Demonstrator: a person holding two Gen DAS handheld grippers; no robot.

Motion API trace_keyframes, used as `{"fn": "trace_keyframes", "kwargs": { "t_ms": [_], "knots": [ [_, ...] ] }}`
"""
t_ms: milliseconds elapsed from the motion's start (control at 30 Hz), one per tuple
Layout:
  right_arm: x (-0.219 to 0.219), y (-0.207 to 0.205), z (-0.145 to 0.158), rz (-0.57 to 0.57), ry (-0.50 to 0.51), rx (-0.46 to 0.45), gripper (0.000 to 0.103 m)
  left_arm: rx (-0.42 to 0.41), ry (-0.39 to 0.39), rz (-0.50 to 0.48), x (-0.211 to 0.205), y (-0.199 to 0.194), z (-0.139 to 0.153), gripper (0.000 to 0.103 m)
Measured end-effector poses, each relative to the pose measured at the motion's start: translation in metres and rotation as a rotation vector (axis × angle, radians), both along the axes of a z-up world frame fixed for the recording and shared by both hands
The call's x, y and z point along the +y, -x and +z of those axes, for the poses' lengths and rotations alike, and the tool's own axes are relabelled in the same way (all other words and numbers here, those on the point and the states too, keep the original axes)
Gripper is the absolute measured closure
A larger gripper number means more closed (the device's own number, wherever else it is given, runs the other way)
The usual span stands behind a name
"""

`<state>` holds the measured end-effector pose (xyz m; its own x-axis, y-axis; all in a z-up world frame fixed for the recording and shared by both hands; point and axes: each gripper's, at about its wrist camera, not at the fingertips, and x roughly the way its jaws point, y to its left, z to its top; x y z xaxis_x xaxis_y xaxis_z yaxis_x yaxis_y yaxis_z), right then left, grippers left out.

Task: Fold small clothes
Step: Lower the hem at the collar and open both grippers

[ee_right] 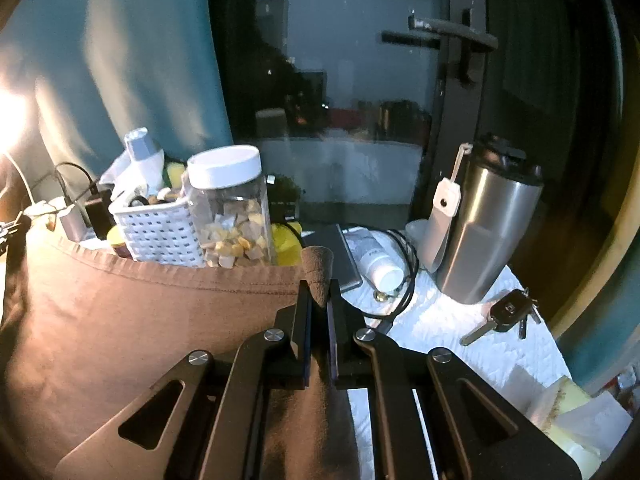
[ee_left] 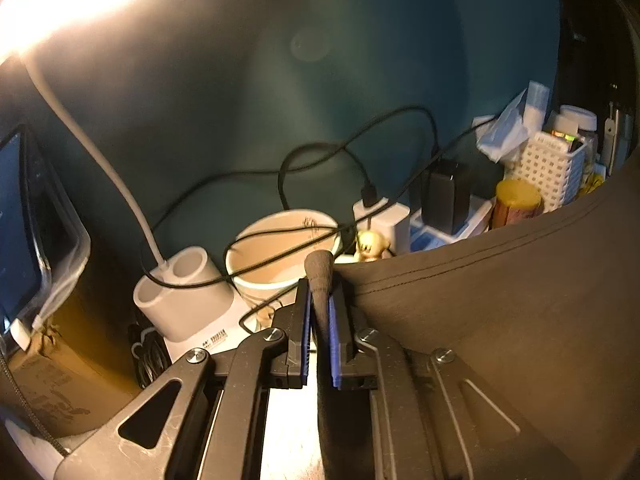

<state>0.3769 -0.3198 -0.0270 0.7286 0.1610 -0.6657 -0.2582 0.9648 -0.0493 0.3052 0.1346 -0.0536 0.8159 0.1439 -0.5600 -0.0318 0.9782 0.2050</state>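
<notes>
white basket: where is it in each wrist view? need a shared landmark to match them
Left wrist: the basket is at upper right, behind the cloth's raised hem.
Right wrist: the basket is left of centre, just above the cloth's hem, beside the jar.
Shared landmark: the stitched hem of the brown cloth, held taut between both grippers.

White-covered table (ee_right: 460,332), steel tumbler (ee_right: 486,228), keys (ee_right: 506,314), possibly tube (ee_right: 376,258)
</notes>
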Motion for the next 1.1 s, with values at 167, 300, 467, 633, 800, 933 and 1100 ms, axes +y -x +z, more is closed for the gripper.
{"fn": "trace_keyframes", "kwargs": {
  "t_ms": [167,300,467,633,800,933,1100],
  "knots": [
    [-0.002,-0.007,-0.018,-0.02,0.024,0.046,0.095,0.059,0.025,0.013,0.007,-0.006,-0.016,0.094],
    [-0.006,-0.014,-0.028,-0.052,0.046,0.099,0.095,0.093,0.037,0.018,0.01,-0.008,-0.021,0.093],
    [-0.007,-0.012,-0.028,-0.076,0.079,0.1,0.093,0.127,0.058,0.049,0.018,-0.01,-0.026,0.093],
    [-0.012,-0.008,-0.021,-0.092,0.078,0.099,0.075,0.143,0.072,0.094,0.031,-0.003,-0.025,0.094],
    [-0.011,0.001,-0.016,-0.084,0.079,0.096,0.067,0.139,0.083,0.103,0.038,0.01,-0.022,0.094],
    [-0.011,0.008,-0.012,-0.087,0.075,0.091,0.067,0.143,0.101,0.108,0.042,0.022,-0.022,0.094],
    [-0.013,0.019,-0.008,-0.093,0.065,0.095,0.067,0.133,0.118,0.1,0.044,0.041,-0.018,0.094]
  ]
}}
